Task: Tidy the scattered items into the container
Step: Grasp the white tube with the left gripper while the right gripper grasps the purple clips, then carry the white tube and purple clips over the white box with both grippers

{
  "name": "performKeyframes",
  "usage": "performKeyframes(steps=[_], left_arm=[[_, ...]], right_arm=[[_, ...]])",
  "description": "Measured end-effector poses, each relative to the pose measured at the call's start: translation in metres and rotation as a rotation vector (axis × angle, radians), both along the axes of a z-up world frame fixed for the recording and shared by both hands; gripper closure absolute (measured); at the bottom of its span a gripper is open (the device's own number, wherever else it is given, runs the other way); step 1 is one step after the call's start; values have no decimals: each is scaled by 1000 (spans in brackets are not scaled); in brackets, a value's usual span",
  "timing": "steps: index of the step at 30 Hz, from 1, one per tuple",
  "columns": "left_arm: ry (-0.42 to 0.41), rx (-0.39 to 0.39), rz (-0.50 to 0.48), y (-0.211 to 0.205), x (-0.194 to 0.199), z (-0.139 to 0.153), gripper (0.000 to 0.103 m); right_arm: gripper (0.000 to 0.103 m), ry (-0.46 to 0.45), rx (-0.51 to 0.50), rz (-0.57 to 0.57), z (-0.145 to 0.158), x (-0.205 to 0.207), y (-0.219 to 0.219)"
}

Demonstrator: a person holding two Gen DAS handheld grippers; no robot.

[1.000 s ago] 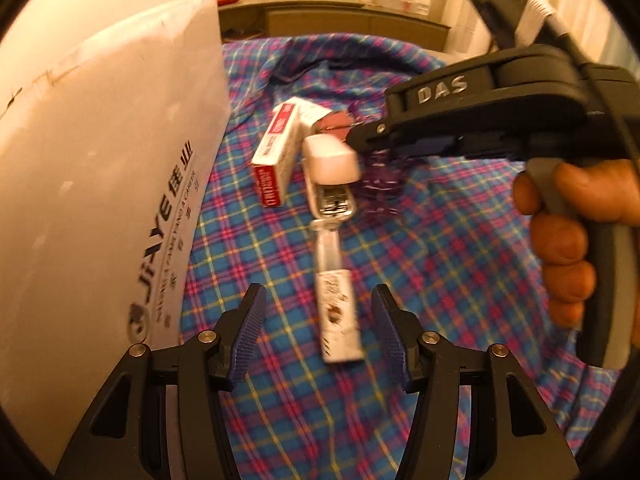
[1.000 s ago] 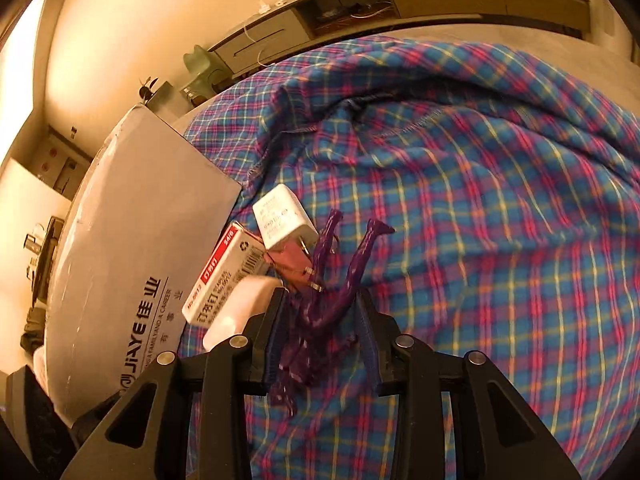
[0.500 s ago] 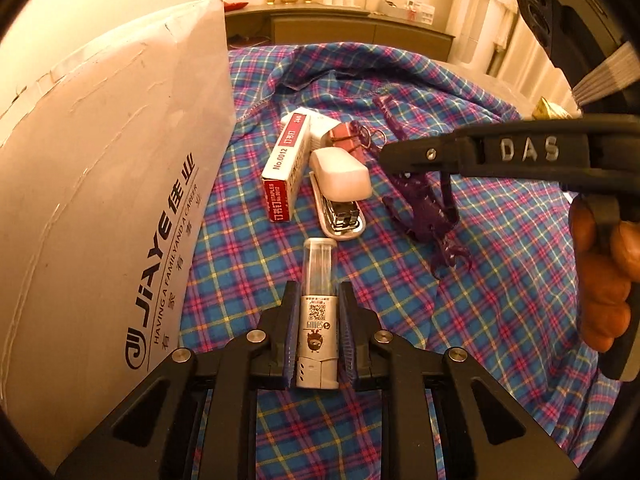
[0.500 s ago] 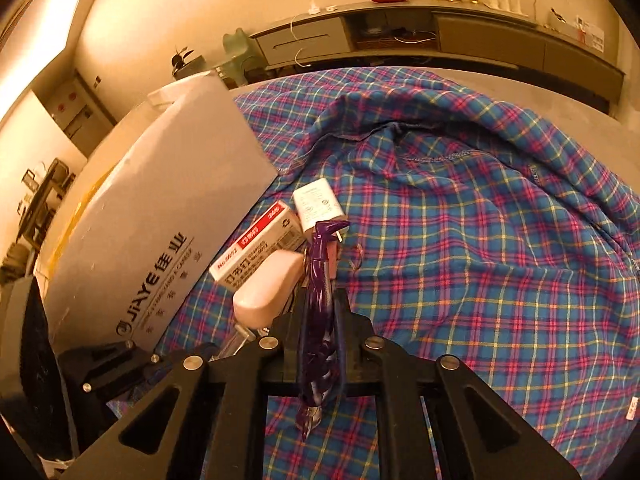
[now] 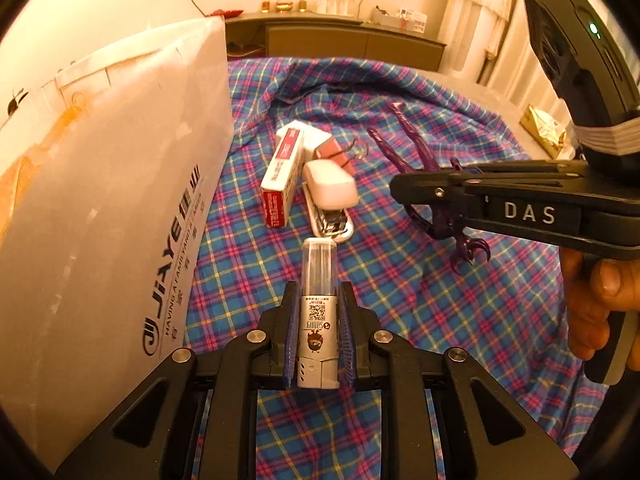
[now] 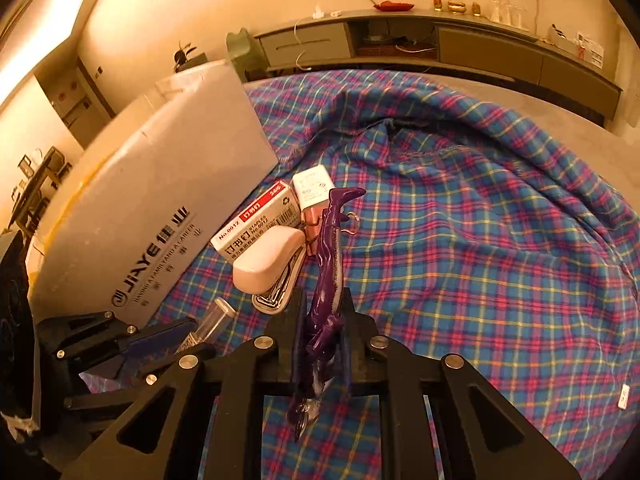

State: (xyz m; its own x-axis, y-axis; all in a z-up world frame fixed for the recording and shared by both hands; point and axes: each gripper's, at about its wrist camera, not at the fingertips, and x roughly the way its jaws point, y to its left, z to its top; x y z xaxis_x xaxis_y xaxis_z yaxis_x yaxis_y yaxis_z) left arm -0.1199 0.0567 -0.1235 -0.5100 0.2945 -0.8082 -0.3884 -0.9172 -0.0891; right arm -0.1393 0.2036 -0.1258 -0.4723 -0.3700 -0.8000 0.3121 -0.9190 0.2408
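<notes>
My left gripper [image 5: 319, 292] is shut on a small white tube with a clear cap [image 5: 318, 304] and holds it above the plaid cloth. My right gripper [image 6: 323, 294] is shut on a purple plastic toy figure [image 6: 330, 256], lifted off the cloth; it also shows in the left wrist view [image 5: 424, 160]. A white cardboard box [image 5: 100, 184] [image 6: 152, 204] stands at the left. A white stapler [image 5: 330, 196] [image 6: 268, 266], a red-and-white staples box [image 5: 280, 176] [image 6: 256, 224], a white charger [image 6: 312, 190] and a pink clip [image 5: 332, 150] lie beside it.
The blue-and-pink plaid cloth [image 6: 460, 260] covers the table, with folds at the far side. A long grey sideboard [image 6: 440, 44] stands against the far wall. A gold packet [image 5: 544, 124] lies at the right edge.
My left gripper closed on the tube and lifted it. My right gripper closed on the purple figure and raised it off the cloth, away from the stapler.
</notes>
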Motion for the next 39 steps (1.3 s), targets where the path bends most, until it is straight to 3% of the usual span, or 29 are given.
performKeyframes(steps=[10,39], left_arm=[[41,29,-10,-1,12,26,83],[199,83,25,-27,55,96,83]], right_arm=[[87,13,-62,-18,20,21,6],[87,195,-36,18,92,96,-26]])
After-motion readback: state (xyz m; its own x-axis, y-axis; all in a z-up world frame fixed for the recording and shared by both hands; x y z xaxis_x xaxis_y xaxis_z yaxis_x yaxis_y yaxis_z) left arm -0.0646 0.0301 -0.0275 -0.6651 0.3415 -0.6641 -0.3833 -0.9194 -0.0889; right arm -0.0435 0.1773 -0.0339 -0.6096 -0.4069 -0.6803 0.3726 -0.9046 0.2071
